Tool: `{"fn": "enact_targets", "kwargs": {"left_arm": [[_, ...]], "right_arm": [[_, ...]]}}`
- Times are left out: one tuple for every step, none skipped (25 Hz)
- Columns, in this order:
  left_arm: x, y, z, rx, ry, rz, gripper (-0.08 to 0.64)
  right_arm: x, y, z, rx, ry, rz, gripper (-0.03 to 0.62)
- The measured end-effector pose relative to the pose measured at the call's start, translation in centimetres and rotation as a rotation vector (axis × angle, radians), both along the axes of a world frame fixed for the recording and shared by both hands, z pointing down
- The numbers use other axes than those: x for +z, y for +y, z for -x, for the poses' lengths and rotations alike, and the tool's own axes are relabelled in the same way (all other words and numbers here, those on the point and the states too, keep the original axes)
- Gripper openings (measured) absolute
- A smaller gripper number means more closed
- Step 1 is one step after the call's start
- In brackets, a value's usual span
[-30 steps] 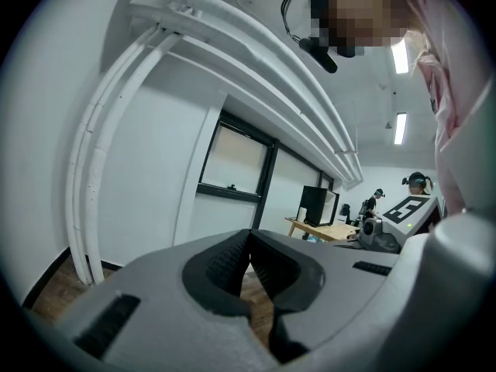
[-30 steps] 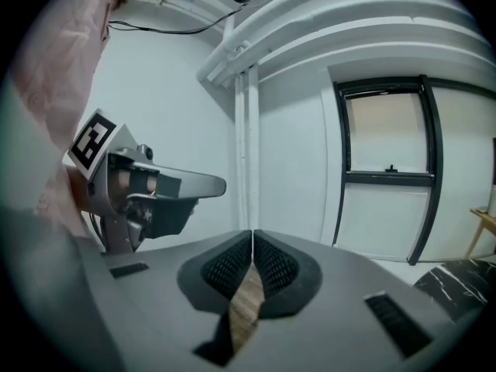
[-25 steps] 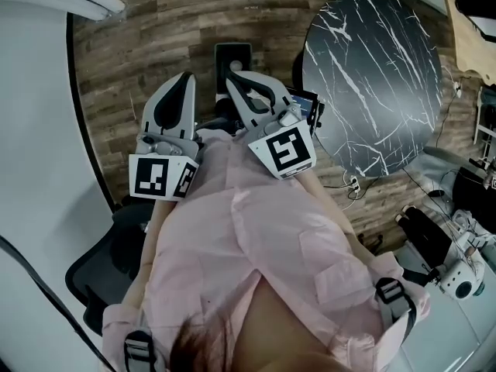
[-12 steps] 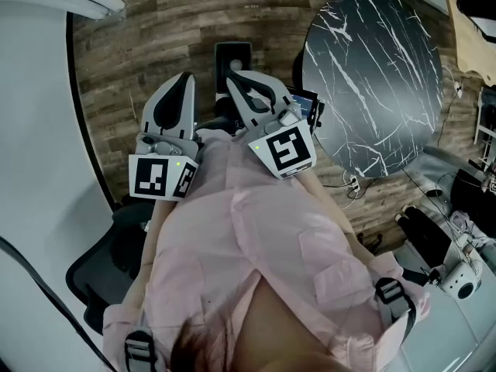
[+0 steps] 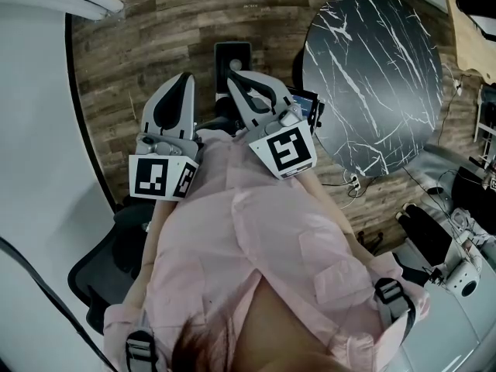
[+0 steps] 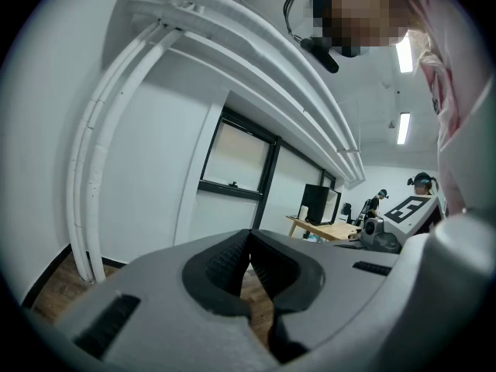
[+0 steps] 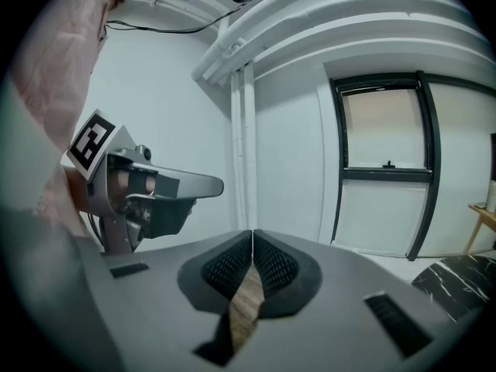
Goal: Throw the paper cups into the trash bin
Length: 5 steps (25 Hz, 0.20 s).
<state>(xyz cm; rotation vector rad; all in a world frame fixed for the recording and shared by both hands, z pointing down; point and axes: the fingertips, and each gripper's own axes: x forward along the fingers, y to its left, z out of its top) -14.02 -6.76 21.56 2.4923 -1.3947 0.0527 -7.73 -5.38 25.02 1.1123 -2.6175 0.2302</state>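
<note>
**Left gripper** point(image 5: 186, 77): you are holding it out in front of your pink shirt point(image 5: 248, 262), on the side away from the round black marble table point(image 5: 372, 76). In the left gripper view point(image 6: 249, 235) its jaws are pressing together at the tips with nothing between the ribbed pads point(image 6: 221, 263). Only wood floor point(image 5: 132, 45) is showing through the gap beneath them. Its marker cube point(image 5: 163, 177) is sitting against your chest.

**Right gripper** point(image 5: 236, 74): you are holding it just beside the left one, on the side nearer the table and short of the table's edge. Its own view point(image 7: 253, 233) is showing the jaws closed tip to tip and gripping nothing. Its marker cube point(image 5: 283, 149) is facing up.

**Dark rectangular thing** point(image 5: 232, 56): it is standing on the floor just beyond both jaw tips, apart from the table. You cannot tell from here whether it is the trash bin.

**Paper cups**: no view is telling you where they are lying.

**Black office chair** point(image 5: 101, 270): it is standing behind your left elbow, well apart from the table.

**Dark-framed window** point(image 7: 385, 169): it is showing in the white wall ahead of the right gripper, above the table's edge point(image 7: 457, 277).
</note>
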Motion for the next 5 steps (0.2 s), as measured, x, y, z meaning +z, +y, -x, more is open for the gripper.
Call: {"fn": "enact_targets", "kwargs": {"left_arm": [[0.0, -0.03, 0.02, 0.001, 0.0, 0.001, 0.015], [-0.01, -0.06, 0.05, 0.001, 0.0, 0.001, 0.015], [-0.01, -0.09, 0.08, 0.002, 0.0, 0.002, 0.015], [-0.02, -0.11, 0.1, 0.002, 0.0, 0.002, 0.015], [-0.02, -0.14, 0.13, 0.002, 0.0, 0.002, 0.015]], "right_arm": [[0.04, -0.01, 0.02, 0.002, -0.003, 0.001, 0.031], [0.07, -0.03, 0.03, 0.004, -0.005, 0.002, 0.031], [0.08, -0.04, 0.05, 0.004, -0.005, 0.003, 0.031], [0.07, -0.06, 0.07, 0.004, -0.005, 0.003, 0.031], [0.06, -0.08, 0.08, 0.004, -0.004, 0.003, 0.031]]}}
